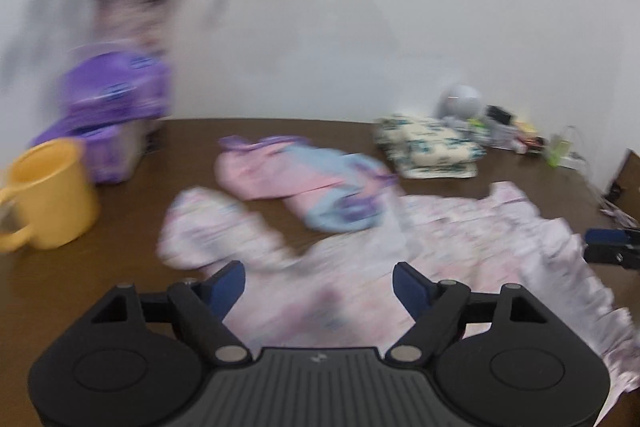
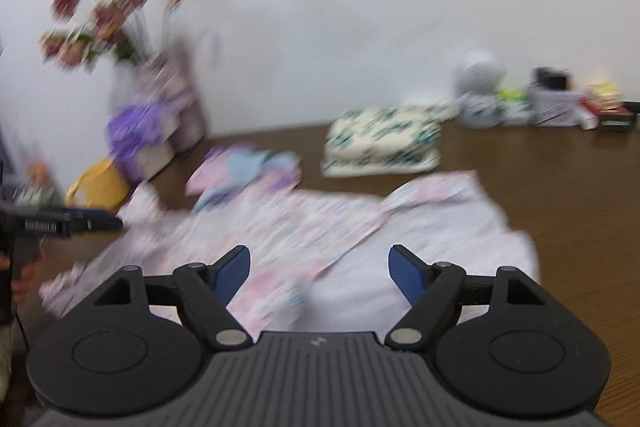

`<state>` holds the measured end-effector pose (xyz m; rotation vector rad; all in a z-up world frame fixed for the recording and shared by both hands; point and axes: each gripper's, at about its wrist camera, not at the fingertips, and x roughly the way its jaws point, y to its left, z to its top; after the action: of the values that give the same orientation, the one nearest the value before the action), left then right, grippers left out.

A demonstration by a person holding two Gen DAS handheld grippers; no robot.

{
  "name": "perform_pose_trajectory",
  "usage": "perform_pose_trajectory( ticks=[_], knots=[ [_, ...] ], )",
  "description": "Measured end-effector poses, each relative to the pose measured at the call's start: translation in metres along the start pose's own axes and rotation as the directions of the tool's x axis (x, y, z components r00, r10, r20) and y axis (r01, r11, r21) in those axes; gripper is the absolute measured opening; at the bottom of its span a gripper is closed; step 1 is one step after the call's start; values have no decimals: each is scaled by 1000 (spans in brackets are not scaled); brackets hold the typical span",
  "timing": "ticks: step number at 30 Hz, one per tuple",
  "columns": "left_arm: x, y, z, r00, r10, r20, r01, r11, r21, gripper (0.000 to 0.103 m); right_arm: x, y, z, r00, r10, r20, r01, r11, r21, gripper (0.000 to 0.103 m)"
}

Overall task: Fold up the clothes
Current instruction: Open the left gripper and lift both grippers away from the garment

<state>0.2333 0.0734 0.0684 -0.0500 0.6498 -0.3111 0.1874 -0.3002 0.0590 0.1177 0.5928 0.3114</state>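
Both grippers released above the pale printed garment, between folds.

The left gripper (image 1: 319,285) and right gripper (image 2: 319,269) each have their fingers spread wide, with nothing between them. The pale printed garment (image 1: 440,247) lies partly spread on the brown tabletop (image 1: 180,163), directly below both tools; one corner appears turned over in the right wrist view. For the next fold, judged from this layout: pinch two matching edge points, keep both grippers level with each other, and carry the cloth over in one even pass so that no crease forms. A pink and blue garment (image 1: 304,179) lies just beyond it; a folded patterned stack (image 1: 430,145) sits near the plain white wall. A yellow mug (image 1: 48,195), purple packs (image 1: 116,95) and a flower vase (image 2: 160,87) stand at the left. Both views are motion-blurred.
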Motion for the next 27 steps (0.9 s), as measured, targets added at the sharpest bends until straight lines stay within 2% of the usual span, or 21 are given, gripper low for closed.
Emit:
perform_pose_trajectory(
  ticks=[4, 7, 9, 10, 11, 15, 16, 17, 18, 21, 24, 27],
  knots=[
    [-13, 45, -23, 997, 75, -29, -77, 993, -89, 78, 17, 36, -8, 997, 38, -62, -42, 997, -69, 78],
    [-11, 67, -33, 996, 75, -48, -81, 987, -138, 75, 31, 59, -14, 993, 65, -100, -75, 992, -98, 78],
    [-6, 72, -36, 997, 43, -61, -52, 986, -157, 74, 41, 71, -18, 989, 77, -124, -90, 990, -107, 78],
    [-4, 75, -37, 997, 28, -67, -38, 985, -166, 70, 46, 76, -21, 988, 77, -136, -92, 989, -114, 78],
    [-1, 74, -38, 997, 31, -72, -42, 986, -159, 62, 52, 80, -23, 986, 74, -146, -92, 989, -119, 78],
    [10, 70, -40, 995, 50, -89, -60, 991, -117, 47, 65, 90, -32, 984, 52, -170, -76, 987, -139, 78],
    [12, 68, -40, 994, 60, -90, -68, 993, -97, 37, 66, 92, -34, 984, 46, -172, -71, 987, -143, 78],
    [13, 66, -40, 994, 62, -95, -69, 994, -81, 15, 68, 92, -36, 984, 40, -172, -66, 987, -144, 78],
    [14, 63, -41, 993, 64, -99, -71, 995, -65, 5, 68, 92, -37, 984, 39, -173, -64, 988, -143, 78],
    [14, 51, -44, 988, 117, -97, -116, 993, 19, 2, 70, 89, -39, 984, 42, -174, -65, 990, -128, 78],
    [9, 40, -49, 980, 182, -84, -173, 980, 103, 2, 67, 85, -40, 984, 40, -172, -61, 991, -119, 78],
    [1, 37, -55, 967, 240, -80, -227, 963, 145, 2, 60, 79, -40, 986, 30, -162, -50, 991, -121, 78]
  ],
)
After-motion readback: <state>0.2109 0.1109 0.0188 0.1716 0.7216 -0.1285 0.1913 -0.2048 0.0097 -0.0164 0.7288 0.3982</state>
